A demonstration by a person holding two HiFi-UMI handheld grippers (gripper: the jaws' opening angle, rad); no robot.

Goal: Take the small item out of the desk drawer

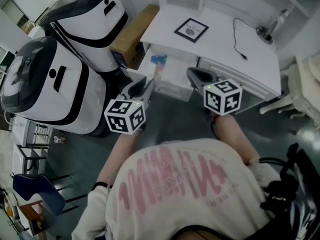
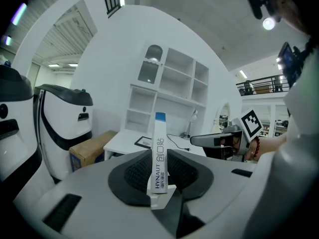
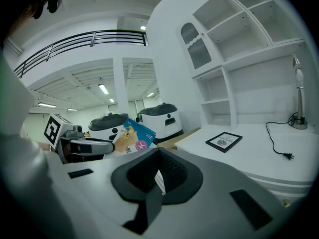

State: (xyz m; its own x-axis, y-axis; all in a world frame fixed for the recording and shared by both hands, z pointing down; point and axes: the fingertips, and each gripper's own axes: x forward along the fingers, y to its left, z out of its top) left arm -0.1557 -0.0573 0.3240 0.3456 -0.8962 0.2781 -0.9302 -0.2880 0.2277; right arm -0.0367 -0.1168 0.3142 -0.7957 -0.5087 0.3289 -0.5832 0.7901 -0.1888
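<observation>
Left claw [image 2: 160,190] pinches the small item [image 2: 158,156], a thin flat carton, by its lower end, upright just in front of the bench [image 1: 220,39], by its open drawer [image 1: 175,84]. It looks light, stiff yet crushable, with slick faces, so a gentle pinch across the flats suits. Right claw [image 3: 157,176] is pressed together, empty. Shelves [image 2: 174,83] rise behind the white bench, and grey floor [image 1: 200,121] lies before it.

packet [image 1: 159,63]: print blurred in head view, sides hidden between fingers [image 2: 134,176] | drawer [image 1: 175,86]: interior partly behind left gripper [image 1: 151,83] | framed picture [image 1: 191,30]: lettering too small to read
</observation>
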